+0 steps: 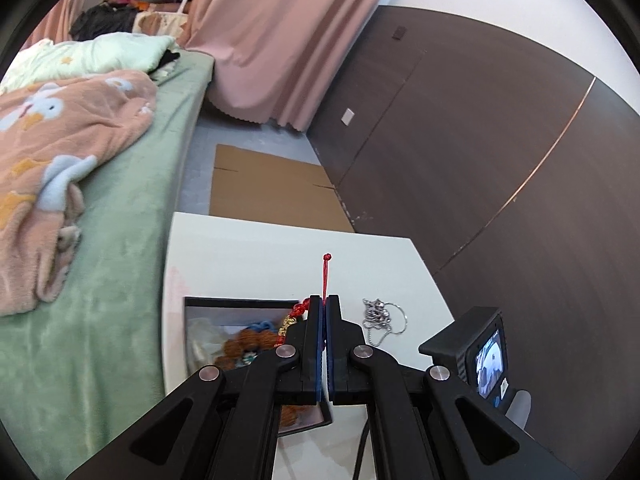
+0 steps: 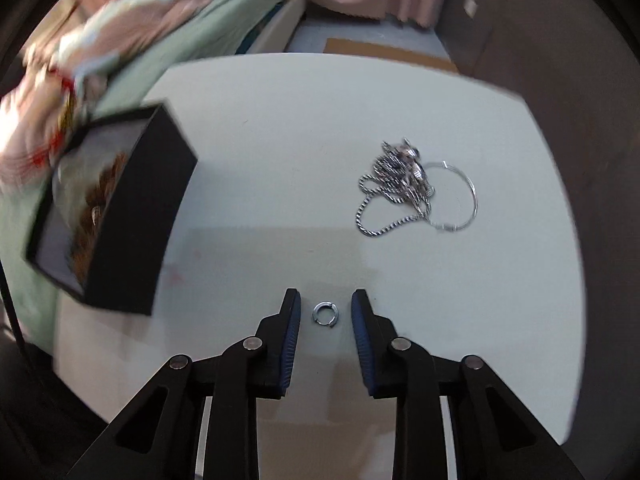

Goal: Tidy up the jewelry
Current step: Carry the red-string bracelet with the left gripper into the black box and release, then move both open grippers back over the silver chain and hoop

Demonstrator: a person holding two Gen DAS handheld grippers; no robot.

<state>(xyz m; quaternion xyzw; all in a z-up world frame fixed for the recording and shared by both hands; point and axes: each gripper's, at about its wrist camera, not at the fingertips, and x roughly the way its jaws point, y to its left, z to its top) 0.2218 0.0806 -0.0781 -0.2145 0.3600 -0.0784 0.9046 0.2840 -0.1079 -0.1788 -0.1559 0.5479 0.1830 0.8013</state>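
Note:
My left gripper is shut on a red beaded bracelet with gold charms; its red cord sticks up past the fingertips. It hangs over the black jewelry box, which holds brown beads and other pieces. My right gripper is open, low over the white table, with a small silver ring lying between its fingers. A tangled silver chain with a hoop lies farther ahead to the right. The black box shows at the left, blurred. The chain also shows in the left wrist view.
A bed with green sheet and a pink blanket runs along the table's left side. Flat cardboard lies on the floor beyond the table. A dark wood wall stands to the right. The right gripper's camera is at the table's right.

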